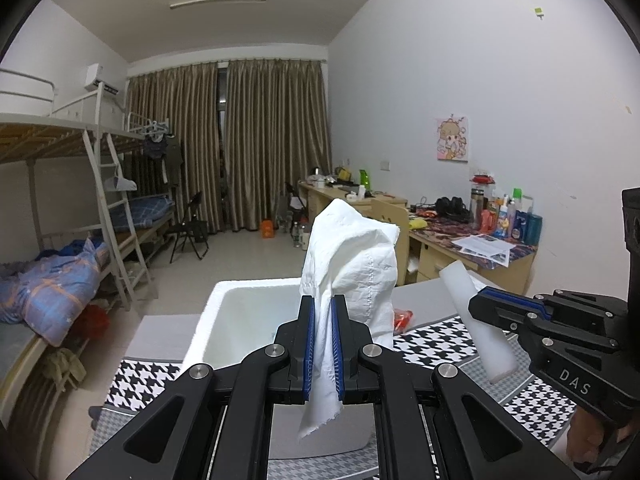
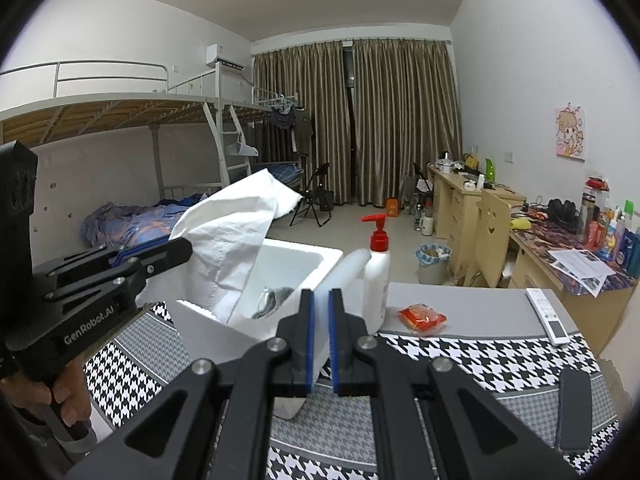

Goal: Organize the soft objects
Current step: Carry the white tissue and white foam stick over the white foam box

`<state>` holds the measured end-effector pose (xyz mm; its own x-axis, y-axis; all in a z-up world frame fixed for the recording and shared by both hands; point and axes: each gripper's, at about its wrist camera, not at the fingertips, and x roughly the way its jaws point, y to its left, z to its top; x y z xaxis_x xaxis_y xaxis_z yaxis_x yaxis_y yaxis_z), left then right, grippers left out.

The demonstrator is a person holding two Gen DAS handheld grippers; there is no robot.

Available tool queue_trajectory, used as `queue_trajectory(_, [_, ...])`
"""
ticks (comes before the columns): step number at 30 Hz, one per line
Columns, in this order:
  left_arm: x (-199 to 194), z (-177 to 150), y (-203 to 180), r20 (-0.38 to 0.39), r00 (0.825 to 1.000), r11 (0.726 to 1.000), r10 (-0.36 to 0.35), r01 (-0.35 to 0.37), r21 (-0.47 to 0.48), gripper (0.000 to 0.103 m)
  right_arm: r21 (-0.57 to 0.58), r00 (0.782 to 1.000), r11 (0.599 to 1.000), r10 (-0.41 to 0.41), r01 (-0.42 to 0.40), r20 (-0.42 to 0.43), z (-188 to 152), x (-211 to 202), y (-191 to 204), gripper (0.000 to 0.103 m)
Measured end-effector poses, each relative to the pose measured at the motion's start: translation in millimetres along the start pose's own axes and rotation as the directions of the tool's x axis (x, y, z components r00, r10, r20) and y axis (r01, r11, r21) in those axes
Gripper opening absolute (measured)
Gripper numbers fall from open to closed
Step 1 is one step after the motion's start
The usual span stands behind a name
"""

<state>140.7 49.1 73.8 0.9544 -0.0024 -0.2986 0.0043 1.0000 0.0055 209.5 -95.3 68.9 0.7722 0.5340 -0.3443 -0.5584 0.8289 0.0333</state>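
My left gripper (image 1: 322, 300) is shut on a crumpled white cloth (image 1: 352, 256), which stands up above the blue pads and hangs down below them. It hovers over an open white foam box (image 1: 256, 283). In the right wrist view the same left gripper (image 2: 182, 250) holds the cloth (image 2: 232, 232) over the box (image 2: 316, 254). My right gripper (image 2: 320, 296) is shut on a white foam strip (image 2: 344, 272), just right of the box. From the left wrist view the right gripper (image 1: 476, 306) grips that strip (image 1: 490, 348) at mid-length.
A houndstooth cover (image 2: 460, 356) lies on the grey table. A white pump bottle (image 2: 378, 276) with a red pump stands beside the box, with a red packet (image 2: 422, 316) and a remote (image 2: 548, 314) further right. A clear wrapper (image 2: 274, 300) lies inside the box.
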Motion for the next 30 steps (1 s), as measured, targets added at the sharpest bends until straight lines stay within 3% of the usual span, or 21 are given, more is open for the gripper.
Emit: queue_trajectory(30, [40,1,33,-0.044,0.993,0.992,0.112,-0.114,-0.051,0.009,-0.063,0.997,0.996,0.065,-0.066,-0.030,17,31,20,0.009])
